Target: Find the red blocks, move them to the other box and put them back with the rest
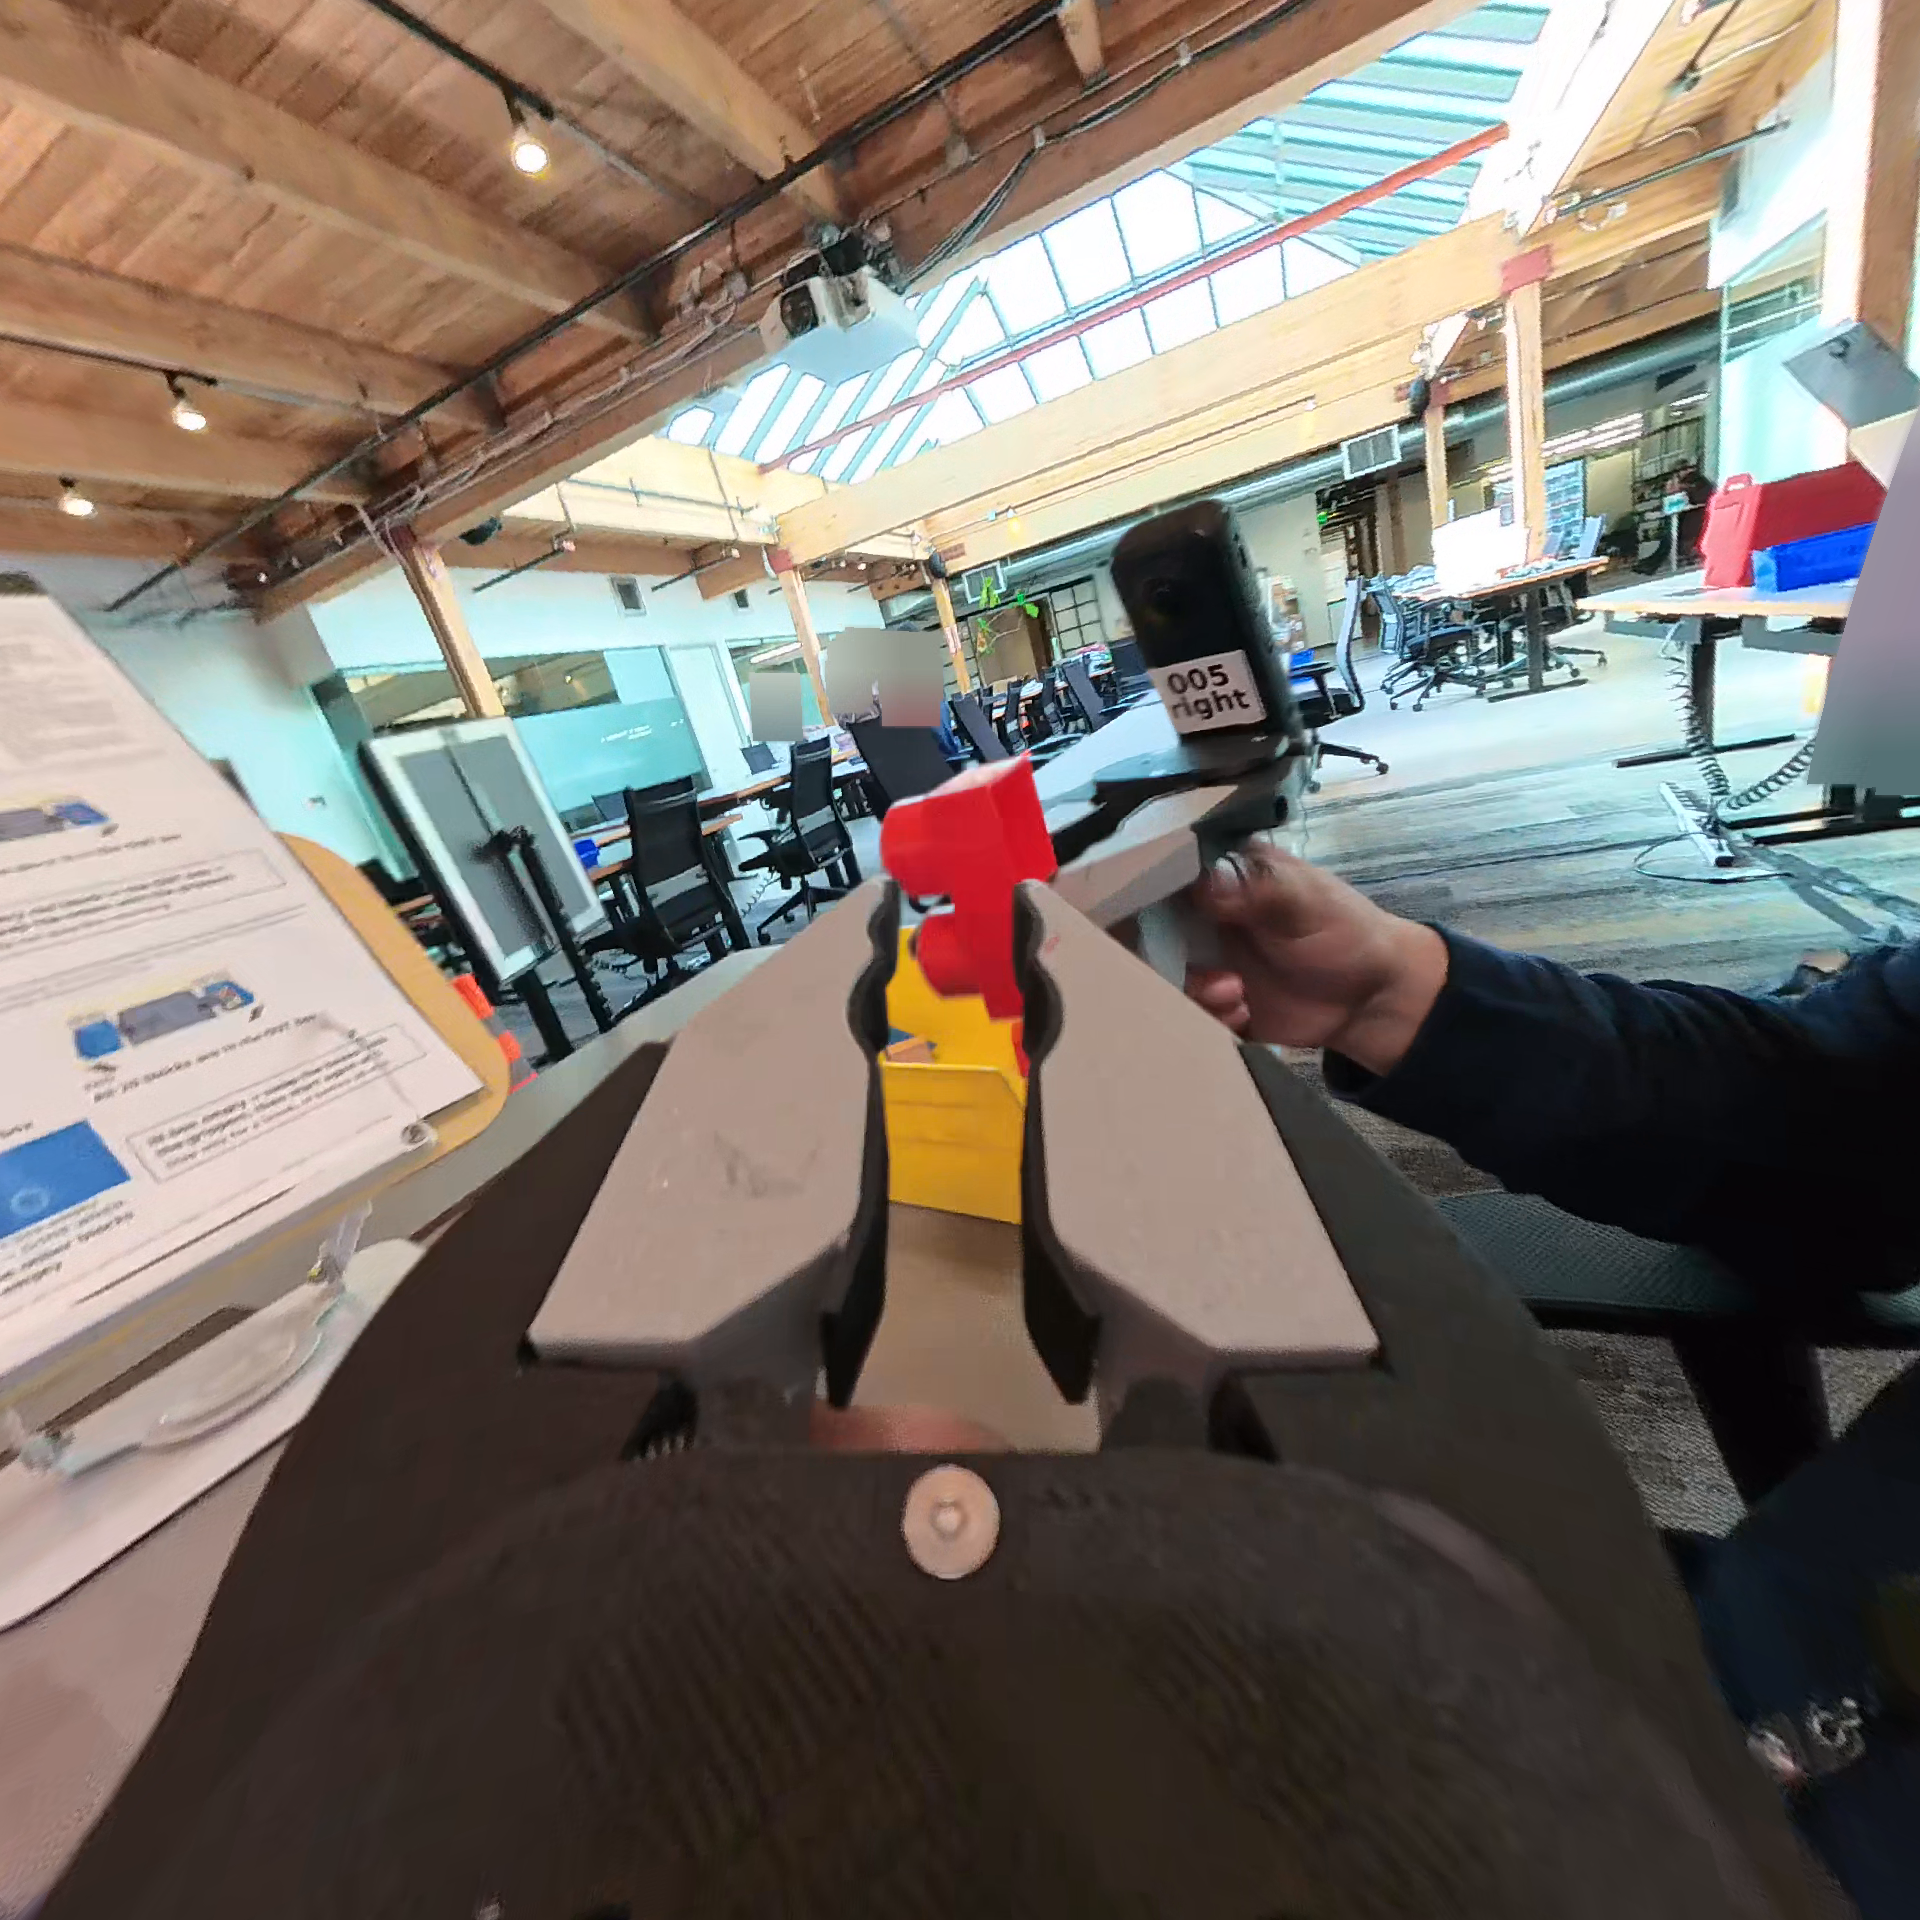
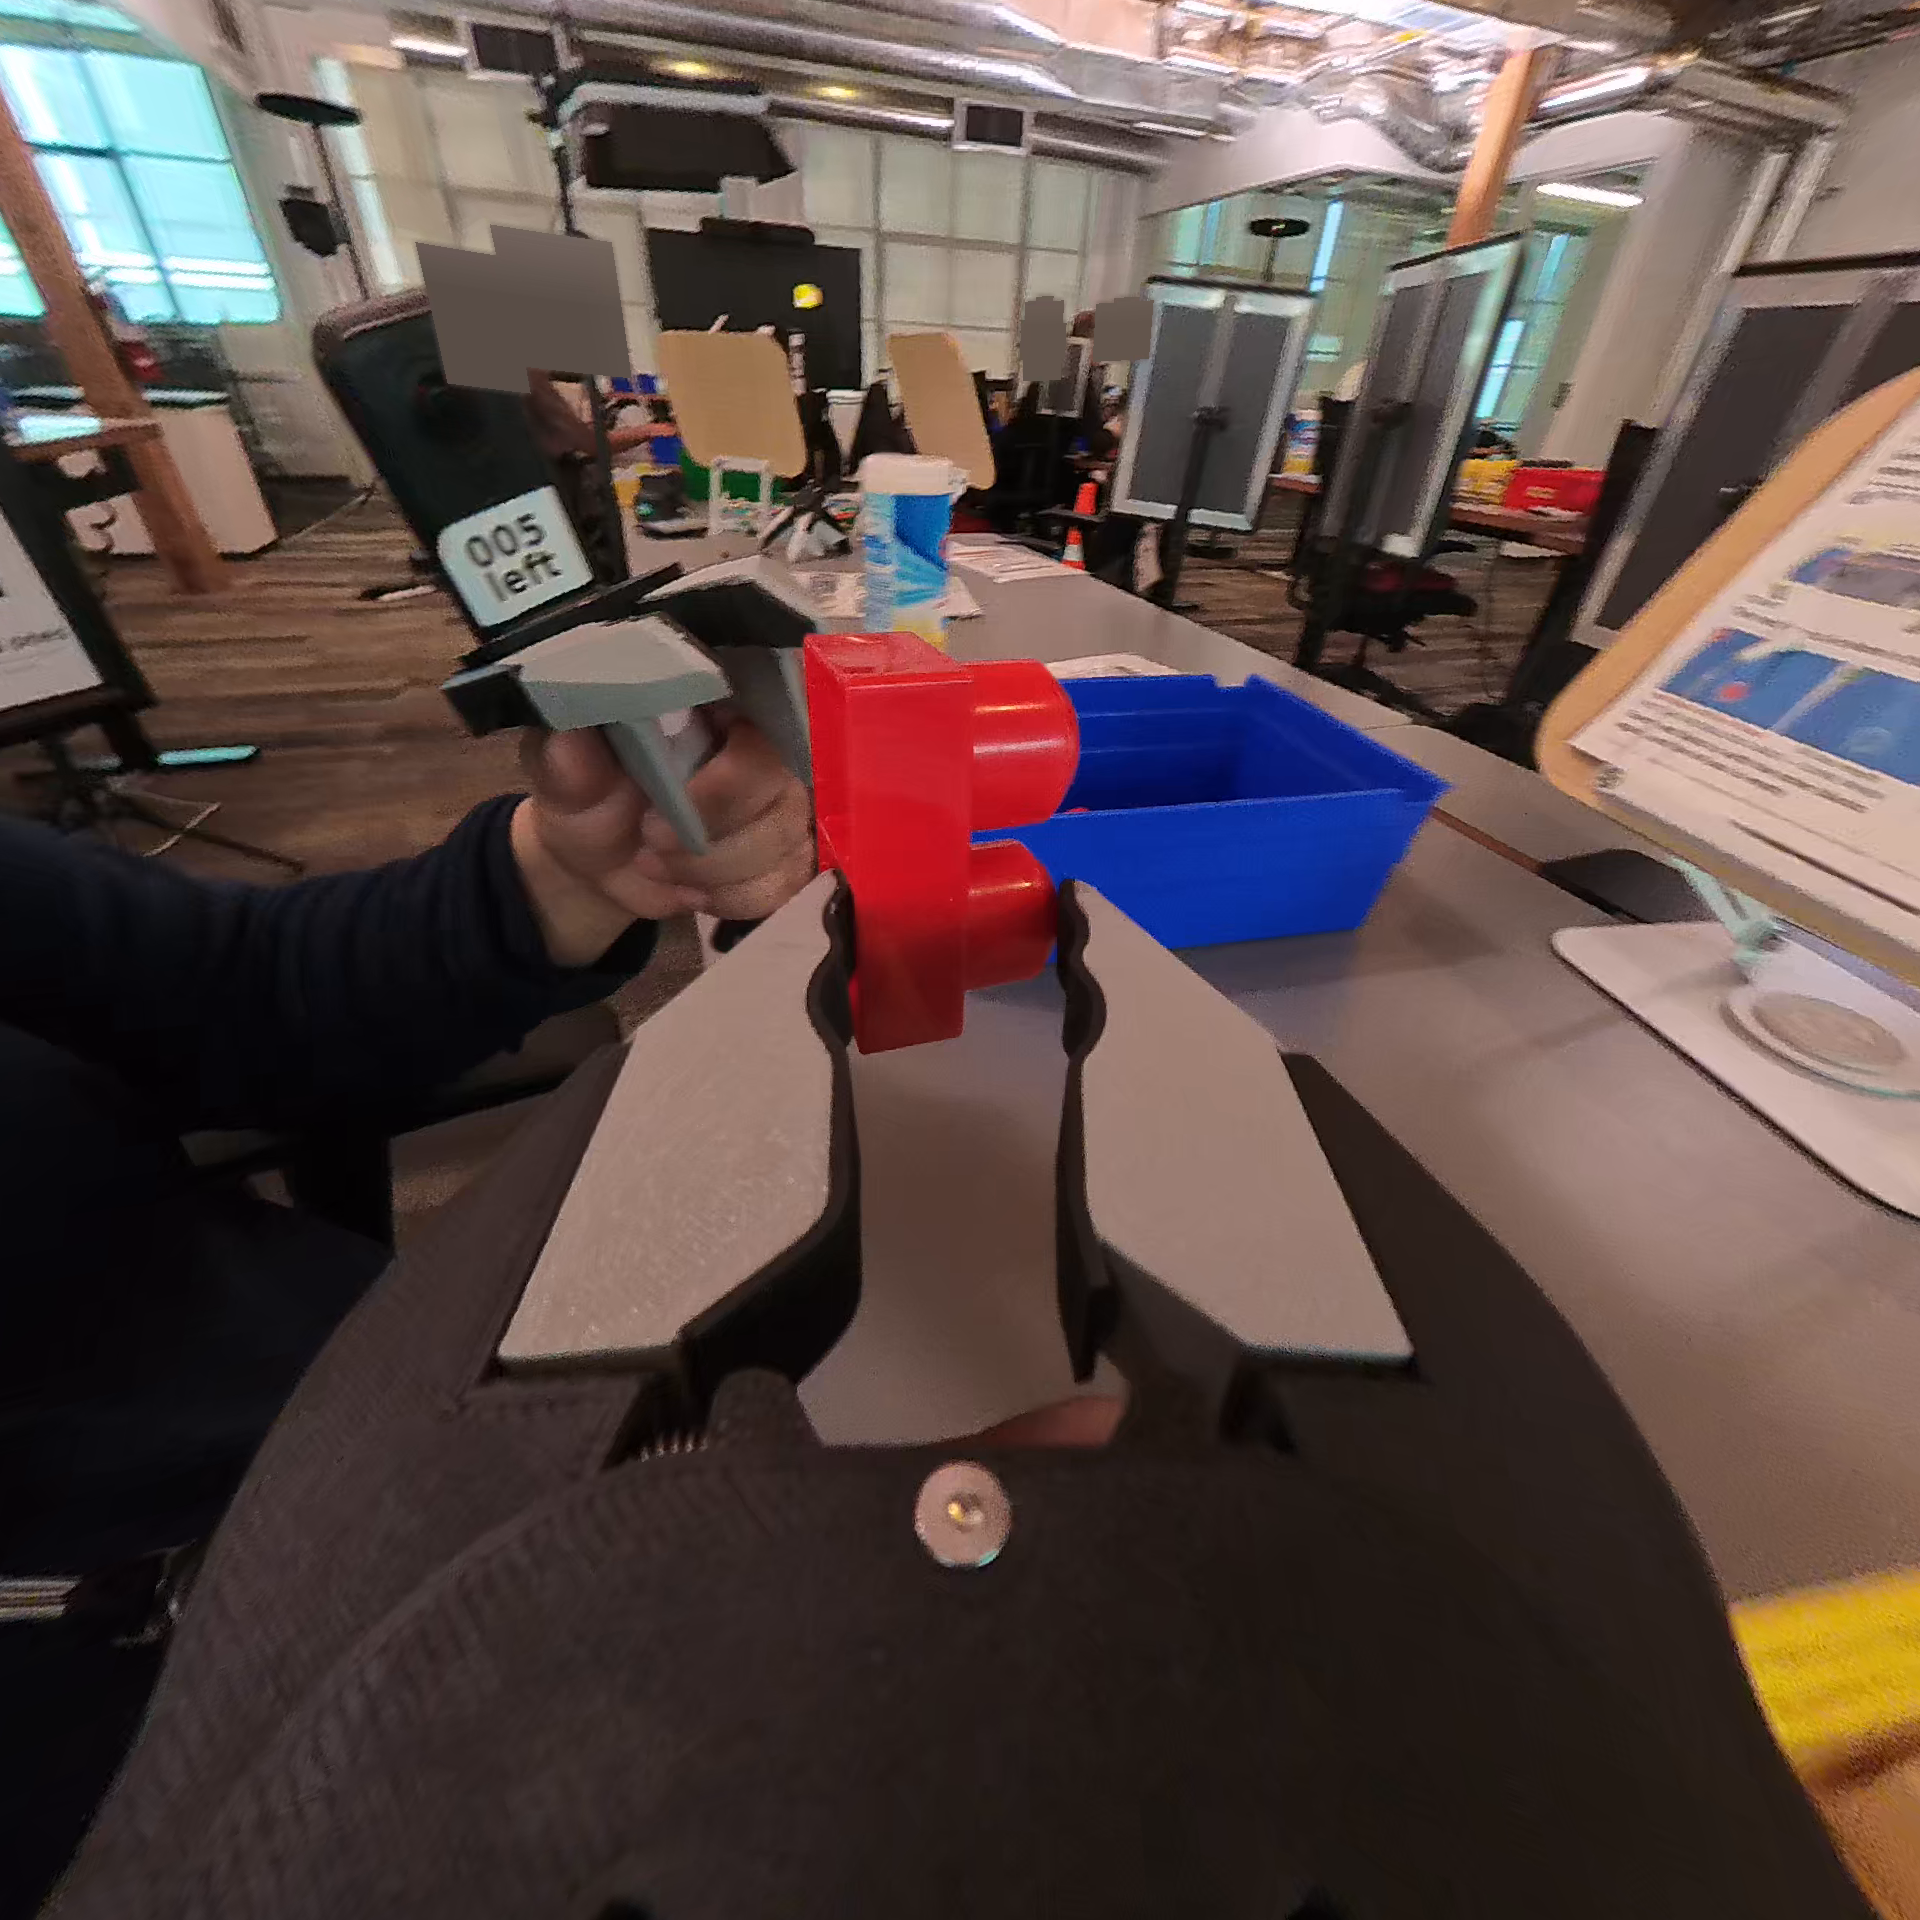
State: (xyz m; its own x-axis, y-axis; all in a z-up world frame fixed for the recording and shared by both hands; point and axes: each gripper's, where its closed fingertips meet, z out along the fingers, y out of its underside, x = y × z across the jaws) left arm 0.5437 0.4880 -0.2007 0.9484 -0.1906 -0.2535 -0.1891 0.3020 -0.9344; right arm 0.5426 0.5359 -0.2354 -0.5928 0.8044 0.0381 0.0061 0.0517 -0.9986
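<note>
A handover was under way above the counter [image 2: 1455, 1091]: the red block [image 2: 914, 831] hung in the air between the two hands. The left tongs [image 1: 956, 935] were closed on it, pads pressed to its sides. The right tongs [image 2: 956, 935] stood narrow around its lower end — one pad against the flat back, the other at the stud tip — though a firm pinch could not be confirmed. The blue box [image 2: 1247, 831] waited just beyond, the yellow box [image 1: 951, 1132] behind. Next, probably: secure the right grip, release the left, carry on.
</note>
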